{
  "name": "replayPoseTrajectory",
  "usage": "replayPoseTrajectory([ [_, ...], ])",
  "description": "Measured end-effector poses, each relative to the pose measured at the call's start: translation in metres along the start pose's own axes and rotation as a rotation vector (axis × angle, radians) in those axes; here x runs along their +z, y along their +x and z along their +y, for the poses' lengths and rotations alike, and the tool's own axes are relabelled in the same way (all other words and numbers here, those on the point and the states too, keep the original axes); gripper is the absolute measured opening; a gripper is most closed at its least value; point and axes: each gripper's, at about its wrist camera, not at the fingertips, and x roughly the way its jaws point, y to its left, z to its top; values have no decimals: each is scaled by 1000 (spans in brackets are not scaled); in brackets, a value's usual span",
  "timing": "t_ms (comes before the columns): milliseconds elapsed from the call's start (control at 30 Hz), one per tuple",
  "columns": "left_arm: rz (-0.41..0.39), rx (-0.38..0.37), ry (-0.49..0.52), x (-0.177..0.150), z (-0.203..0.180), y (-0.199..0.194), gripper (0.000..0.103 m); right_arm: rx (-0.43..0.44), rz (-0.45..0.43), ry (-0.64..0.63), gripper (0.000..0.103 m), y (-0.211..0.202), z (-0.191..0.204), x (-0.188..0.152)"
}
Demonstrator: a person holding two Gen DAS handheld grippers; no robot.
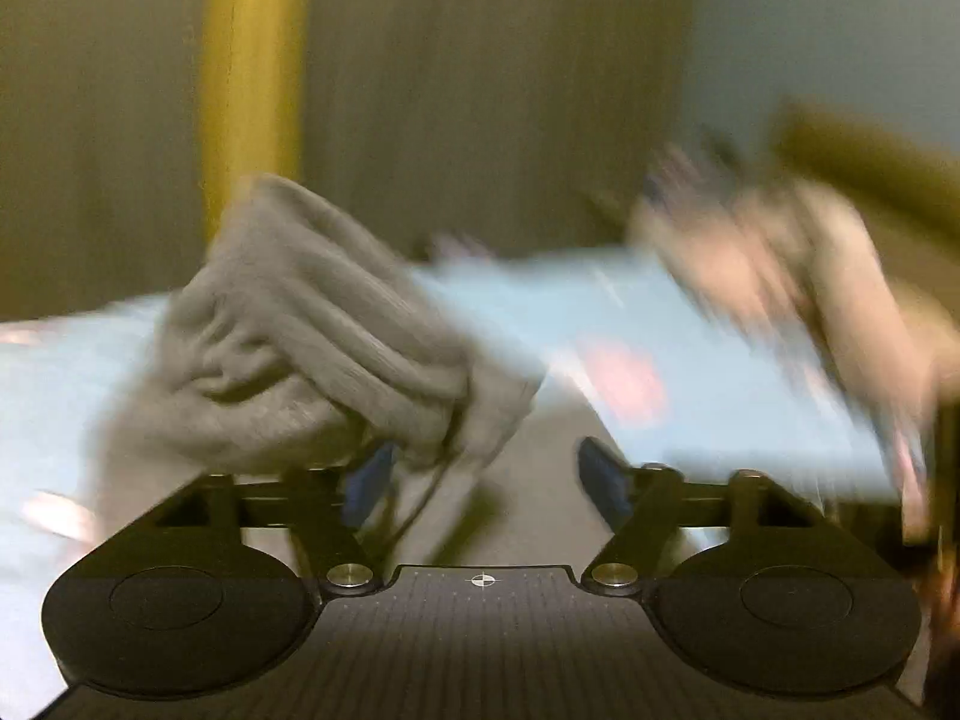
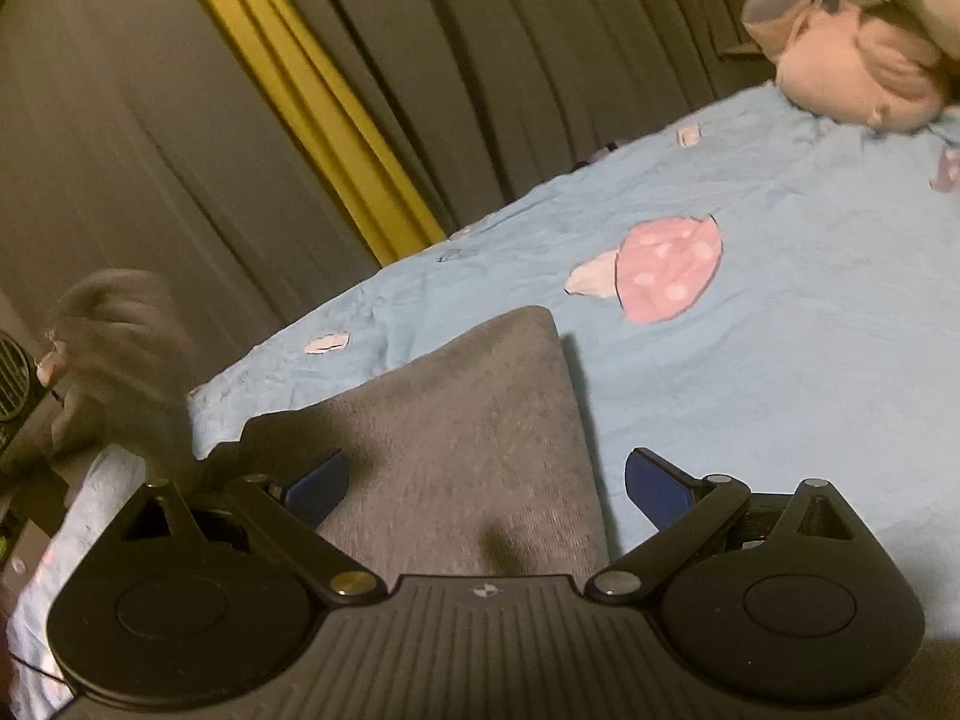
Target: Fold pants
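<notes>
The pants [image 2: 468,438] lie on the bed sheet [image 2: 750,360], near its front edge, with one corner pointing toward the curtains [image 2: 180,120] that hang behind the bed. The right gripper [image 2: 486,480] sits above the pants, one finger on each side. A plush toy [image 2: 852,78] rests on the sheet at the far right, well apart from the pants.

Black ribbed tongs [image 2: 486,480], blue finger pads [image 2: 318,480], round silver pivot screws
</notes>
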Motion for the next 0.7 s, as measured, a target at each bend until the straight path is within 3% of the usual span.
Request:
replayPoseTrajectory([
  [100,216,93,116,-25,-22,36,74,30,20,33,99,0,-4,-1],
  [167,290,131,84,-30,-10,37,73,57,28,41,99,-3,-6,-2],
  [233,255,120,-23,-29,17,15,81,98,43,52,99,-1,-4,-3],
  [300,176,184,-143,-25,46,-17,96,139,62,57,99,5,1,-2],
  [400,95,448,-279,-34,84,-56,98,208,106,76,95,21,11,-1],
  [533,130,680,-433,-54,128,-64,98,264,202,128,90,59,31,-1],
  [700,271,608,-814,-93,198,-51,95,223,266,178,89,97,41,-9],
])
